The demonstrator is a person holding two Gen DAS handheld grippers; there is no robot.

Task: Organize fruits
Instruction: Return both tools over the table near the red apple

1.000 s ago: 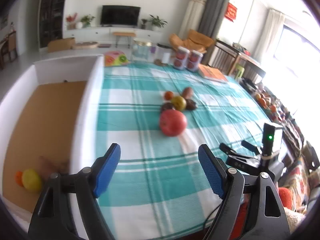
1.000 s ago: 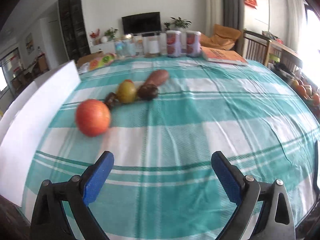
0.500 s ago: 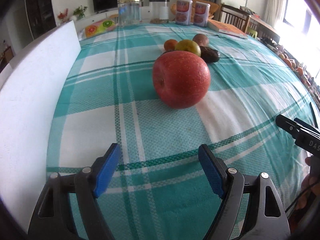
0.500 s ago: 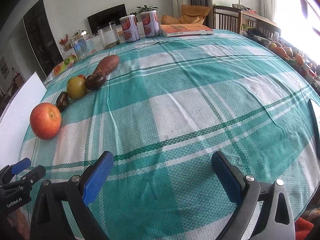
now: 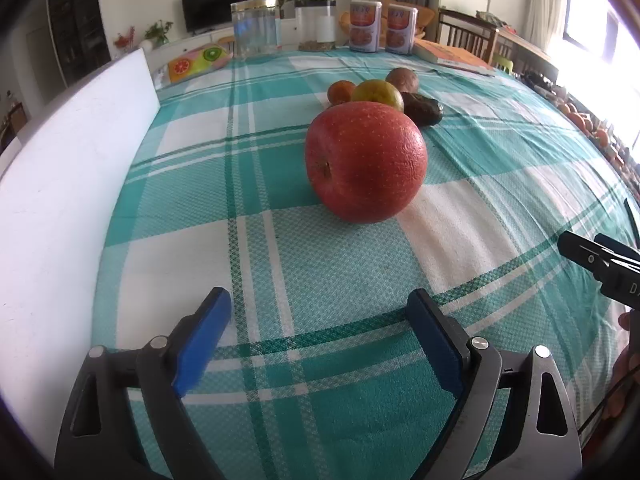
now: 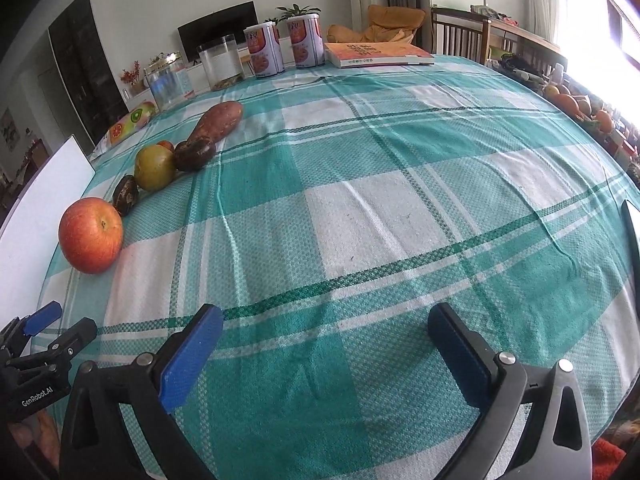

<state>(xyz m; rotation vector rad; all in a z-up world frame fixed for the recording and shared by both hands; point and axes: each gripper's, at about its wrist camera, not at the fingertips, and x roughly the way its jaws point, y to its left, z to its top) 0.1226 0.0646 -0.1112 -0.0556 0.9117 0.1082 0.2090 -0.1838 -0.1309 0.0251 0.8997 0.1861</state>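
Dead ahead of the left gripper [image 5: 316, 324], past the pad tips and slightly toward the right-hand pad, the red apple [image 5: 366, 162] is seen resting on the checked tablecloth [image 5: 260, 240], stem end turned toward the camera. The jaws are spread and have just been opening further; nothing is between them, and the apple is well clear of both pads.

Beyond the apple, a cluster is packed close: a yellow-green fruit [image 5: 378, 94], a small orange one [image 5: 341, 92], a brown round one [image 5: 402, 79] and a dark wrinkled one [image 5: 422, 109]. To the outside of the left-hand pad, the white box wall [image 5: 64, 208] is seen running alongside.

The right gripper [image 6: 326, 332] is held with jaws spread wide, also just opened further, over bare cloth; nothing is between them. The apple [image 6: 91, 235] sits far off its left-hand pad.

Risks, as judged from here:
- The apple is round and free on cloth. If one pad is landed first, it is likely to be rolled into the cluster behind and the fruits scattered.
- The apple looks nearly as wide as the gap. A slightly off-centre approach could have a pad tip driven into it instead of past it.
- An off-centre grip on the curve could let it be squeezed out.
- The tablecloth could be snagged if the tips are dropped too low.
- The box wall could be clipped during the carry.
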